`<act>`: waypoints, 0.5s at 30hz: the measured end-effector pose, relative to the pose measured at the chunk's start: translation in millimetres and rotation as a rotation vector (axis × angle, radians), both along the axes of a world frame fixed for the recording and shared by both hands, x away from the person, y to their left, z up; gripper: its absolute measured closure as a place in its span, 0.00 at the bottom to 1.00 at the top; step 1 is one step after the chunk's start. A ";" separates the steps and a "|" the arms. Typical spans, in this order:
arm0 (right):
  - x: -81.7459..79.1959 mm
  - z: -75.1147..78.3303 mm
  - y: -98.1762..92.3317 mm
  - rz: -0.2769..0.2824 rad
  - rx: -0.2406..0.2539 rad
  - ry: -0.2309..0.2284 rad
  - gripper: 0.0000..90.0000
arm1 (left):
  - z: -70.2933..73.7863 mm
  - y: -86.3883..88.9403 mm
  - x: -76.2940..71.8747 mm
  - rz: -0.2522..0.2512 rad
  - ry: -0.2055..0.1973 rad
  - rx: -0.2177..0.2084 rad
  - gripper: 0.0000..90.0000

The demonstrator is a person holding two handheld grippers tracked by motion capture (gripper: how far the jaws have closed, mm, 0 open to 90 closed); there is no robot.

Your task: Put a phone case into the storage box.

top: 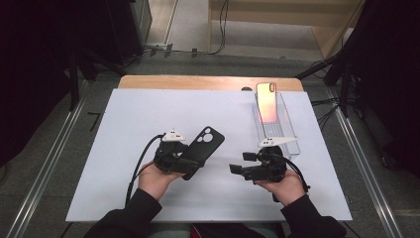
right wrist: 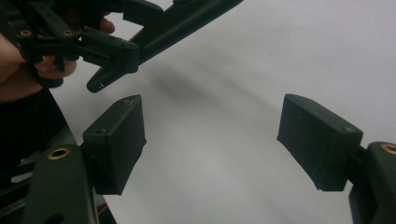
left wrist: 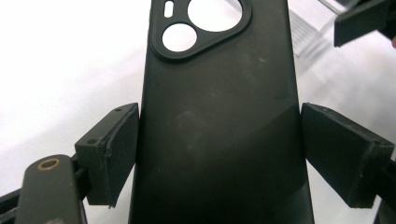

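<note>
A black phone case (top: 207,140) with a camera cutout is clamped by its long edges in my left gripper (top: 190,161), left of the mat's middle. In the left gripper view both pads press the case's (left wrist: 219,116) sides, with my left gripper (left wrist: 219,154) shut on it. My right gripper (top: 240,162) points left toward the case, a short gap away, its jaws open. In the right gripper view nothing lies between the jaws of my right gripper (right wrist: 210,140), and the case (right wrist: 187,18) and the left gripper (right wrist: 107,51) sit at the upper left.
A phone (top: 266,102) with a pink-orange back leans in a clear plastic stand (top: 286,136) at the back right, just beyond my right hand. A white mat (top: 138,114) covers the wooden table. Metal rails run along both sides.
</note>
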State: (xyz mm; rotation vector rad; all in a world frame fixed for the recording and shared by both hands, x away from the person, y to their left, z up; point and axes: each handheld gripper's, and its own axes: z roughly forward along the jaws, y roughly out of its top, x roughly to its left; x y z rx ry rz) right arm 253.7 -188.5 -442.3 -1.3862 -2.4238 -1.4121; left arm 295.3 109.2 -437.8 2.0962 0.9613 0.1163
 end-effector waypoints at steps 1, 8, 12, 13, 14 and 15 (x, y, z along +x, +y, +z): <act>0.7 1.2 0.8 -0.010 0.007 0.004 0.24 | -0.2 0.5 -0.7 0.007 -0.006 -0.001 0.17; 7.2 5.9 9.3 -0.030 0.012 -0.001 0.24 | -4.8 -0.3 -7.3 0.083 -0.057 -0.022 0.17; 10.7 7.4 15.2 -0.043 0.031 0.001 0.24 | -9.4 -2.0 -10.8 0.109 -0.047 -0.046 0.17; 12.1 8.0 16.8 -0.048 0.037 0.005 0.24 | -11.0 -2.4 -11.7 0.112 -0.047 -0.047 0.17; 13.4 8.5 18.0 -0.051 0.043 0.009 0.24 | -12.5 -3.0 -12.5 0.117 -0.048 -0.049 0.17; 14.6 9.0 19.1 -0.054 0.048 0.008 0.24 | -13.4 -3.3 -13.0 0.122 -0.043 -0.051 0.17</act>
